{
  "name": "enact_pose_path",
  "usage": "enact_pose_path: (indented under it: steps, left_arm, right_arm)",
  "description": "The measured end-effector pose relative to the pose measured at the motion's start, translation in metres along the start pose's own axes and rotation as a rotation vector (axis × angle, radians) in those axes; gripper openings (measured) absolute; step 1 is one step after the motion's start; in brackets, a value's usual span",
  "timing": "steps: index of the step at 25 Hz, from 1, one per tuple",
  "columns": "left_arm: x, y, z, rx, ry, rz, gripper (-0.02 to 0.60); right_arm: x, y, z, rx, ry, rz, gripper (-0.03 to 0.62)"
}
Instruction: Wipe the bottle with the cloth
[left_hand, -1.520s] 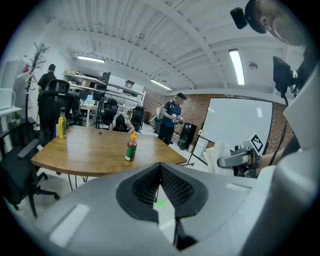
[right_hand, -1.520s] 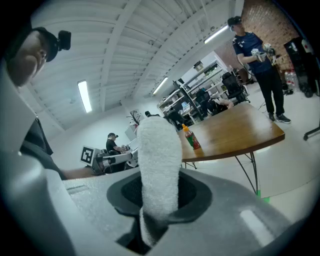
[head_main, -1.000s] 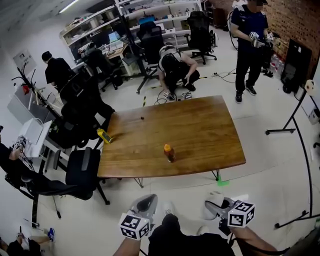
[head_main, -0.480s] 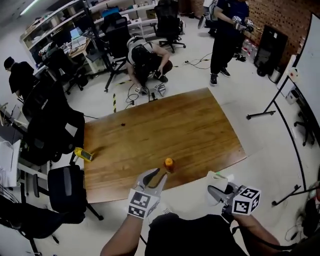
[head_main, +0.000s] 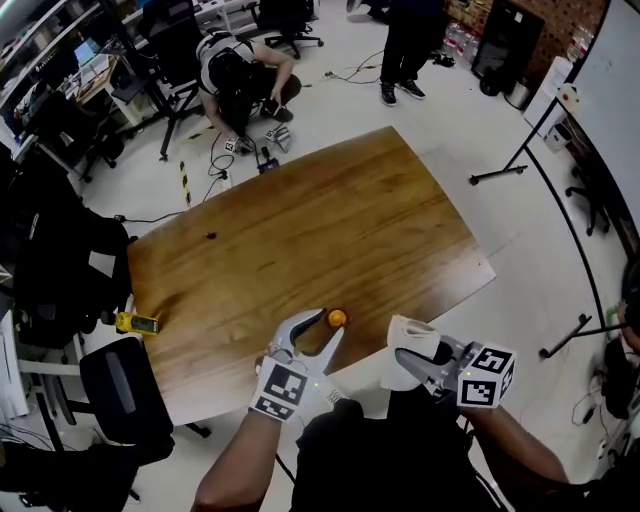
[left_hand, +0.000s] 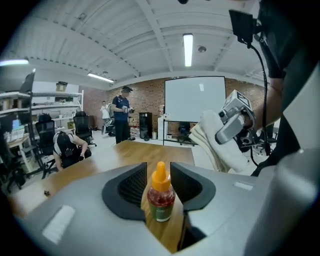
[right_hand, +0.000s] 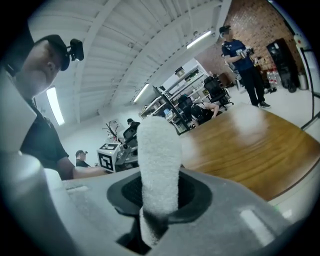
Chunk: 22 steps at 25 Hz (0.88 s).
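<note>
A small bottle (head_main: 337, 318) with an orange cap, red contents and a green label stands upright near the front edge of the wooden table (head_main: 300, 220). My left gripper (head_main: 326, 326) reaches over that edge and its jaws are opening, one on each side of the bottle (left_hand: 160, 192); the pads do not visibly press on it. My right gripper (head_main: 408, 356) hovers just off the table edge, to the right of the bottle. It is shut on a folded white cloth (right_hand: 159, 165), which sticks up out of the jaws. The cloth (left_hand: 220, 145) also shows in the left gripper view.
A yellow tool (head_main: 137, 322) lies at the table's left edge and a small dark item (head_main: 210, 236) further back. Black office chairs (head_main: 120, 385) stand at the left. A person (head_main: 235, 70) crouches beyond the far edge. A whiteboard stand (head_main: 590, 90) is at the right.
My left gripper has moved forward from below the table edge to the bottle, and its jaws have spread. The right gripper with the cloth has come up close to the table edge.
</note>
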<state>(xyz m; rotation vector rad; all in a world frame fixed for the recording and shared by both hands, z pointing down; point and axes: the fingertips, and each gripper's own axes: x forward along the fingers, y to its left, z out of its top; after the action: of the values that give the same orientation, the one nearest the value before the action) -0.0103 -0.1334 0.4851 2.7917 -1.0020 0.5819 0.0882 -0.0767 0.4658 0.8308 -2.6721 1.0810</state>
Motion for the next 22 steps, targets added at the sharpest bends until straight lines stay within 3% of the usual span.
enact_pose_path:
  steps: [7,10,13,22]
  left_arm:
    - [0.014,-0.008,0.006,-0.052,-0.041,-0.063,0.159]
    - [0.021,-0.018,0.016,0.022,-0.030,-0.085,0.148]
    - [0.027,-0.018,0.017,0.067,-0.015,-0.057,0.149]
    - [0.019,-0.019,0.006,0.014,0.043,-0.077,0.134]
  right_arm:
    - [0.036,-0.025,-0.006,0.247,-0.068,0.192,0.072]
    - [0.051,-0.045,-0.006,0.246,-0.030,0.230,0.072]
    - [0.059,-0.057,-0.006,0.259,-0.021,0.278,0.072]
    - [0.086,-0.040,0.001,0.332,0.006,0.535,0.072]
